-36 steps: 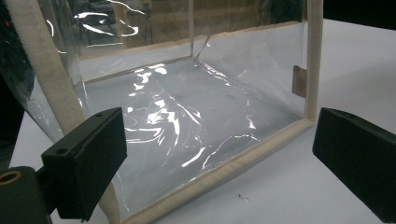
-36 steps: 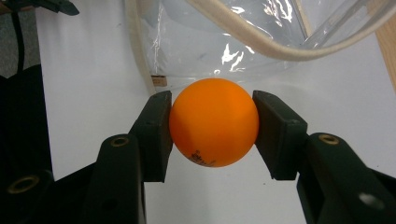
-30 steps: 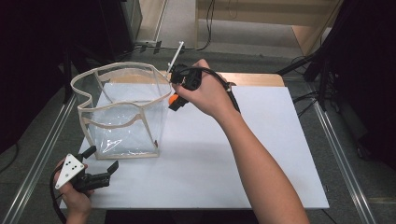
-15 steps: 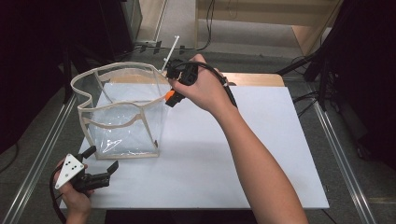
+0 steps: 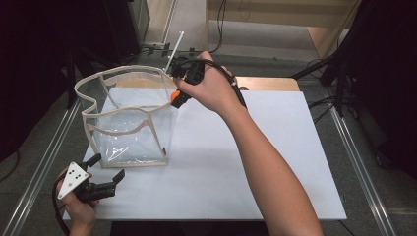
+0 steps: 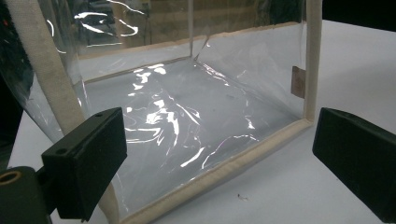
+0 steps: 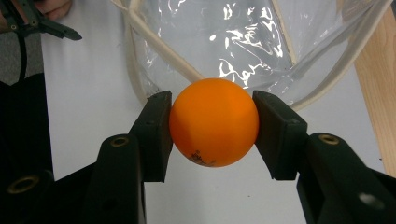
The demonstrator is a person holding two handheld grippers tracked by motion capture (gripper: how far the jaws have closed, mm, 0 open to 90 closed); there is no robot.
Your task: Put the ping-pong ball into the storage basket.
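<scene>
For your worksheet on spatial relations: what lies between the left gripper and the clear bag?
Only bare white table; in the left gripper view, the left gripper faces the clear bag with open jaws.

1. One orange round plastic ball (image 7: 214,122), clamped between the right gripper's (image 7: 214,126) two black jaws.
2. One clear plastic bag with cream fabric edging (image 5: 129,118), standing open just below and ahead of the right gripper, and just in front of the left gripper (image 5: 109,173).
3. One white flat table sheet (image 5: 246,162) beneath both grippers.
4. Two grippers, one in each hand.
</scene>
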